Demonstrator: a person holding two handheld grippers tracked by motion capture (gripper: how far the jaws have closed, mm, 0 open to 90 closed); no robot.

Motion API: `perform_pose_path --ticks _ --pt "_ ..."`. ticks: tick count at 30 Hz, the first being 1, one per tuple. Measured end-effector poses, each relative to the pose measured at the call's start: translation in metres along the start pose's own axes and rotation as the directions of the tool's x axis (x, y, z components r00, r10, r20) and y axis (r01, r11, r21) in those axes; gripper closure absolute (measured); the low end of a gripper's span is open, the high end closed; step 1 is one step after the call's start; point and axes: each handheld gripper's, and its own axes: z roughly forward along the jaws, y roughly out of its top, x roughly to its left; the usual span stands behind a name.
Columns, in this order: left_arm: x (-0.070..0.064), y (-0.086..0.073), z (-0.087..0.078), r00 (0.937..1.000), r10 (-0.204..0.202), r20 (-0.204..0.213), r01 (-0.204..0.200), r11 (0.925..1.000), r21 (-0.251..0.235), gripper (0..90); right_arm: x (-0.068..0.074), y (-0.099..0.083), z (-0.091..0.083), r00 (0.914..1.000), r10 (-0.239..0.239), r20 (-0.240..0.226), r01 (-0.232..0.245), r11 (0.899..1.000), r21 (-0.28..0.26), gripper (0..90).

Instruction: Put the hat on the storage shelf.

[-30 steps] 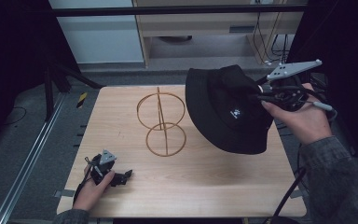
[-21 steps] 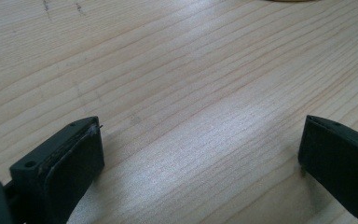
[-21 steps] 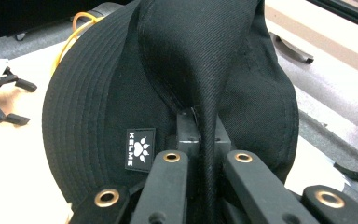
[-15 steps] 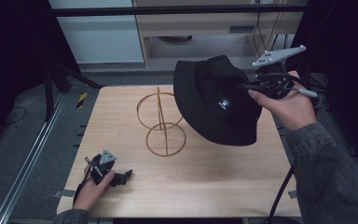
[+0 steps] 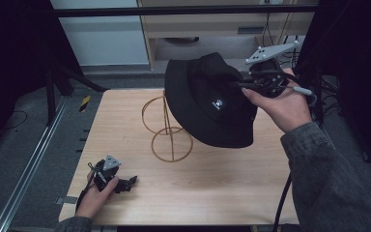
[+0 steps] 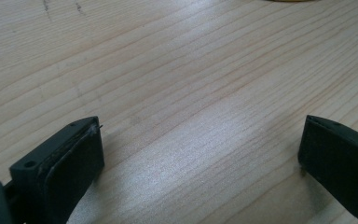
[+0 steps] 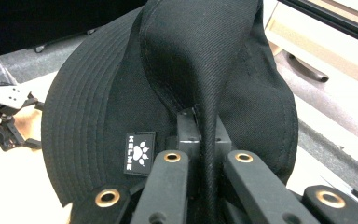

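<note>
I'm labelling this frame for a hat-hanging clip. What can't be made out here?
- Top ring of the gold wire stand, high view: partly behind the black bucket hat.
- Hat's inside, both views: turned away.
- Right tongs' tips, right gripper view: buried in a fabric fold.

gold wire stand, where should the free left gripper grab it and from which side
Grip the upright rod of the gold wire stand, coming in level from the left gripper's near-left side. The rod is thin and vertical, and the hat held in the right gripper crowds its far right.

Pale wooden table (image 5: 222, 193), gold wire stand (image 5: 166, 130) on it
</note>
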Motion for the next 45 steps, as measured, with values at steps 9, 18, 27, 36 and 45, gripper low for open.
perform_pose_path --ticks 9,18,27,36,45 --pt "0.000 0.000 0.000 1.0000 0.002 0.001 -0.002 1.0000 0.001 0.0 0.010 0.012 0.011 0.9996 -0.020 -0.022 0.020 1.000 -0.002 88.9" --pt "0.000 0.000 0.000 1.0000 0.001 0.001 -0.001 1.0000 0.001 0.0 0.017 0.023 0.023 0.9988 -0.033 -0.035 0.034 0.999 0.010 88.8" --pt "0.000 0.000 0.000 1.0000 0.001 0.001 -0.001 1.0000 0.001 0.0 0.024 0.038 0.037 0.9970 -0.059 -0.050 0.061 0.998 0.027 88.8" --pt "0.000 0.000 0.000 1.0000 0.001 0.001 -0.001 1.0000 0.001 0.0 0.028 0.050 0.048 0.9956 -0.075 -0.056 0.078 0.996 0.052 88.8" --pt "0.000 0.000 0.000 1.0000 0.001 0.001 -0.001 1.0000 0.001 0.0 0.034 0.056 0.048 0.9936 -0.091 -0.066 0.095 0.994 0.050 88.7"
